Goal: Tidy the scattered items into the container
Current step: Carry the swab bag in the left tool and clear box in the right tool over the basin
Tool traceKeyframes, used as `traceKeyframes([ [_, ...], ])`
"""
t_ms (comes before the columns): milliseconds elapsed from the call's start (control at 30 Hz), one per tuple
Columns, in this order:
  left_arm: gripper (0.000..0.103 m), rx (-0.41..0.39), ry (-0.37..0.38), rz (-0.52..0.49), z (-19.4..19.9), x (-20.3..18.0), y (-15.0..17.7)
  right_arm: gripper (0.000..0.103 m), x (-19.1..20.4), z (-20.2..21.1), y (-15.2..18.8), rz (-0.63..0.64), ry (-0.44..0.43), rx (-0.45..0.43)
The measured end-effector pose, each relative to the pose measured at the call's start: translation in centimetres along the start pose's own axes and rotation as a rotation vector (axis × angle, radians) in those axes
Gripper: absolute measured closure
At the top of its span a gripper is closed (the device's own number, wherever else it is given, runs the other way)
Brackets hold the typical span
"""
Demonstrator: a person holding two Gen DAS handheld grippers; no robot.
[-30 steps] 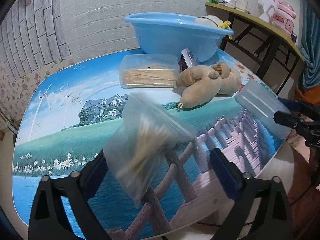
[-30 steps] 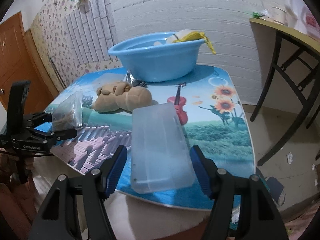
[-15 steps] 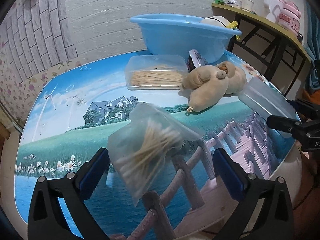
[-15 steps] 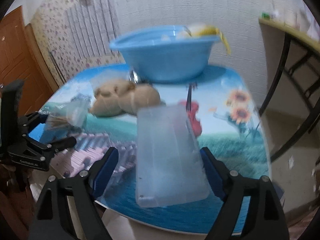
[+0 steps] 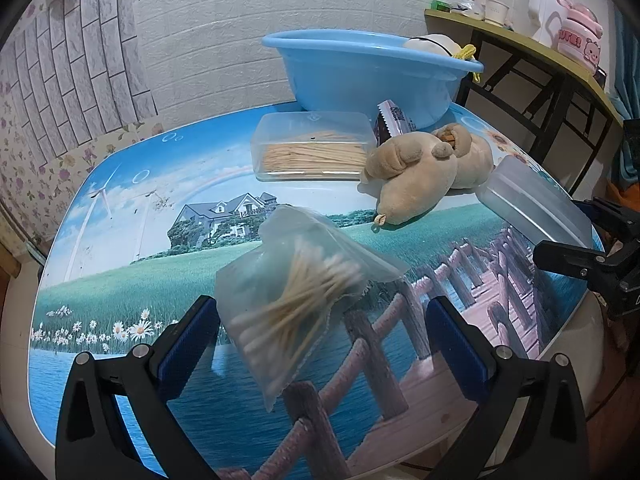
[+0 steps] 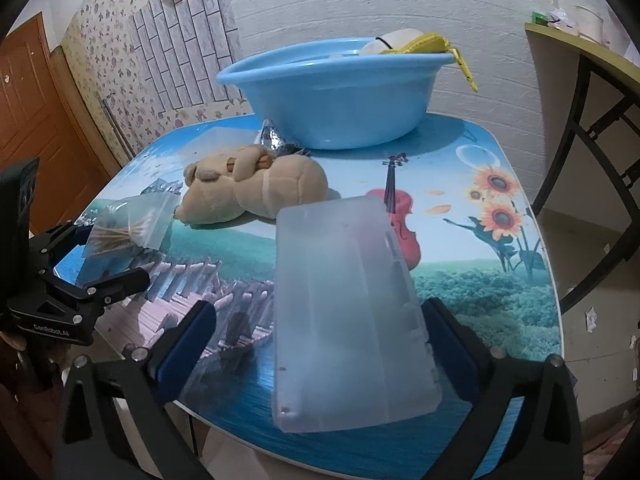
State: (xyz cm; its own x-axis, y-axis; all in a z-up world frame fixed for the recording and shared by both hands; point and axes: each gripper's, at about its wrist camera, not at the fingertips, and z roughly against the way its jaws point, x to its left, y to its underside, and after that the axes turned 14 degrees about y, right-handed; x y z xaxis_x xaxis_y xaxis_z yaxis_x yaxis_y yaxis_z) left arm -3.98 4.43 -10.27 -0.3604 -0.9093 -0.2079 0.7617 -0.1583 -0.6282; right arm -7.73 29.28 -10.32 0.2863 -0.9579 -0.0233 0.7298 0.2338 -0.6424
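A clear bag of cotton swabs lies on the table between the wide-open fingers of my left gripper; it also shows in the right wrist view. A frosted plastic box lies at the table's near edge between the open fingers of my right gripper; it also shows in the left wrist view. The blue basin stands at the back, with a white and yellow item inside. A tan plush toy lies in front of it.
A clear box of wooden sticks and a silver snack packet lie near the basin. A side table with cups and a pink kettle stands to the right. The picture-printed table ends close to both grippers.
The left gripper has backed off and opened wider around the swab bag, which now rests flat. The right gripper has shifted slightly around the frosted box.
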Motion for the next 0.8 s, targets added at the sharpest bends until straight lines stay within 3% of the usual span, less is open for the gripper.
traceKeyframes([
  [133,0.000,-0.011,0.000,-0.004,0.1,-0.1,0.1,0.000,-0.2,-0.3,0.3,0.001,0.001,-0.002],
  [367,0.000,-0.017,0.000,-0.005,0.0,-0.2,0.1,0.000,1.3,-0.5,0.5,0.094,0.093,0.000],
  [567,0.000,-0.022,-0.002,-0.002,0.0,-0.2,0.2,0.000,0.6,-0.2,0.6,0.057,0.087,-0.012],
  [700,0.000,-0.034,-0.001,0.008,0.3,-0.2,0.5,0.013,0.5,0.1,0.6,0.041,0.118,-0.031],
  [800,0.009,-0.051,0.009,0.019,0.7,0.0,0.6,0.017,0.9,0.9,0.7,0.062,0.123,-0.070],
])
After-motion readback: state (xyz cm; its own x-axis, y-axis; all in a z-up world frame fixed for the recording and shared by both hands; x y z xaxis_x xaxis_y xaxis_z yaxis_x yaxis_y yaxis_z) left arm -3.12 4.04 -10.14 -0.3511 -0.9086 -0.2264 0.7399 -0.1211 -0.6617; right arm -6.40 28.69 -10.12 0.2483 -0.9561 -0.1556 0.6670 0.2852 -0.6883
